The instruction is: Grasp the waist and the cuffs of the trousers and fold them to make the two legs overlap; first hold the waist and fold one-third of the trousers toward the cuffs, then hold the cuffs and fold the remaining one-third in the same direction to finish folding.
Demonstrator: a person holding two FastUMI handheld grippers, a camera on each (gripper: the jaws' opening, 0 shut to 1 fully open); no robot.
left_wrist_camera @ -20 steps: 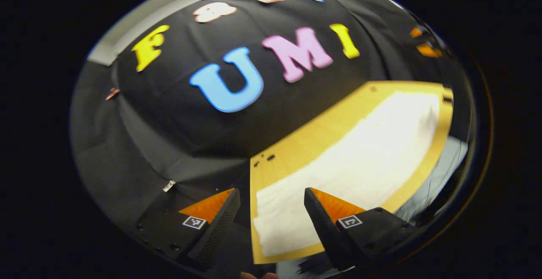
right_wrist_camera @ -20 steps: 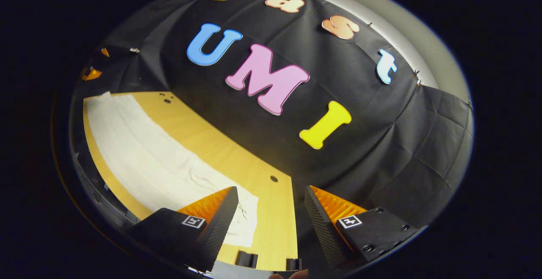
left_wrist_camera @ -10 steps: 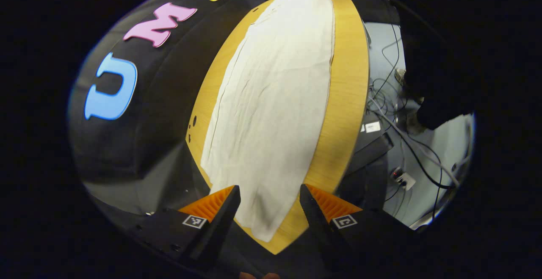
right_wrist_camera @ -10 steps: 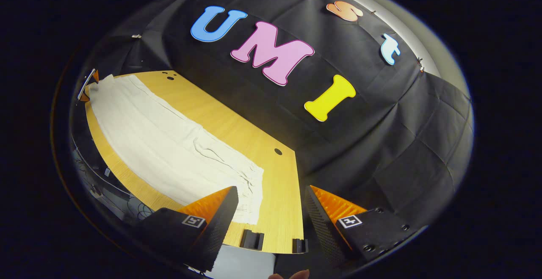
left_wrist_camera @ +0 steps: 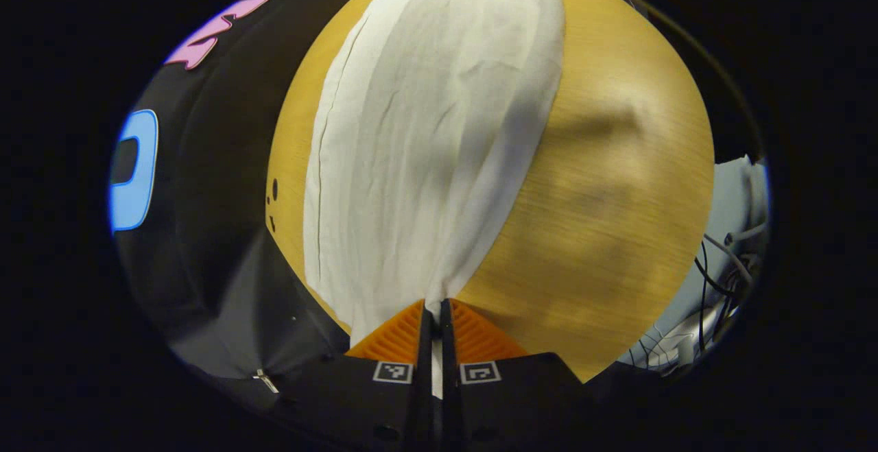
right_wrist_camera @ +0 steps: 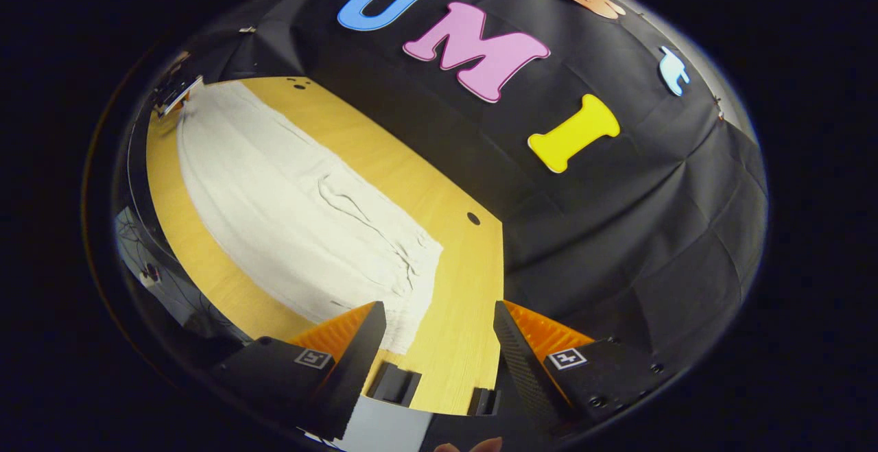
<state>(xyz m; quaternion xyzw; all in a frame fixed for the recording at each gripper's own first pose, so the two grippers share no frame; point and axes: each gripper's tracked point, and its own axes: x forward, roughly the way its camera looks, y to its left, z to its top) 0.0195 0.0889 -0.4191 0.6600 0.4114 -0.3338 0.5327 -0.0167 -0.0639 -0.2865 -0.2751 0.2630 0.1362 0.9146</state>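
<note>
White trousers [left_wrist_camera: 425, 136] lie lengthwise on a wooden table [left_wrist_camera: 617, 184]. In the left gripper view my left gripper [left_wrist_camera: 433, 311] is shut on their near end, the cuffs, and the cloth draws to a point between its fingers. In the right gripper view the trousers [right_wrist_camera: 288, 205] run off to the far left, with the gathered waist [right_wrist_camera: 415, 280] nearest. My right gripper [right_wrist_camera: 435, 325] hangs open above the table's near end. Its left finger [right_wrist_camera: 363, 332] overlaps the waist's corner. The left gripper [right_wrist_camera: 175, 92] shows small at the trousers' far end.
A round cable hole [right_wrist_camera: 473, 218] sits in the table beyond the waist. Two black clamps [right_wrist_camera: 394, 383] grip the table edge below my right gripper. Cables [left_wrist_camera: 720, 280] lie on the floor beside the table. Black cloth walls close in behind.
My left gripper has swung down over the table to the cuff end and shut on the cloth; it was open before. My right gripper has tipped closer to the waist and stays open.
</note>
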